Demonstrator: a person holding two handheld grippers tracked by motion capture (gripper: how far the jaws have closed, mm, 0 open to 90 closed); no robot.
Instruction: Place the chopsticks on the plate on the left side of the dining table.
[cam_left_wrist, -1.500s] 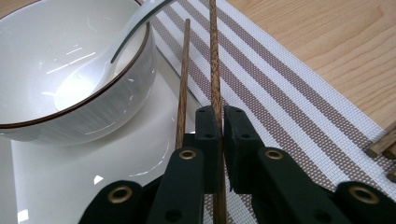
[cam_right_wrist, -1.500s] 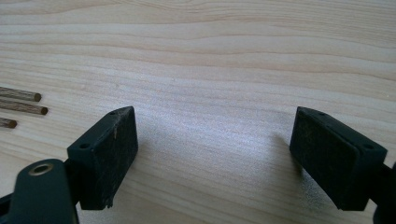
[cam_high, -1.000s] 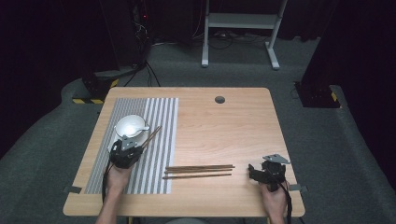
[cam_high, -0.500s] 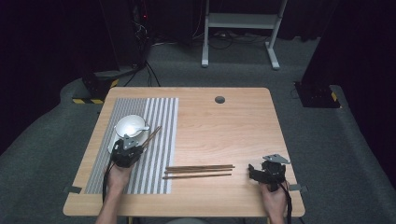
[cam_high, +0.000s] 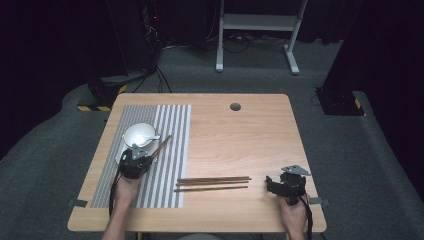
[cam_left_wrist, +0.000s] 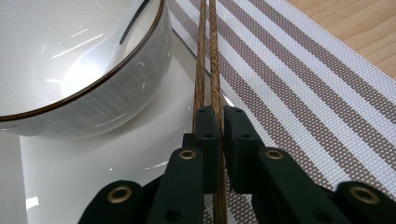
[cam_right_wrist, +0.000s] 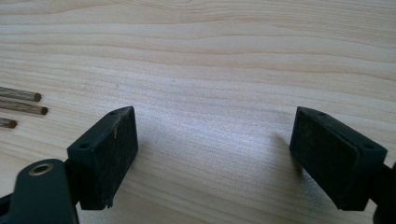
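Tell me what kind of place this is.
Probably a lab or studio set up for recording table-setting work, not a dining room. A light wooden table stands on grey carpet in a dark room, with black equipment and trailing cables behind it and a white metal stand at the back.

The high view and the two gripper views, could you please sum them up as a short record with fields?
surface: wooden table with a striped placemat at its left
left gripper: jaws shut on a pair of chopsticks
beside it: white bowl on a white plate
right gripper: jaws open, over bare wood
loose chopsticks: lying flat on the table between the grippers
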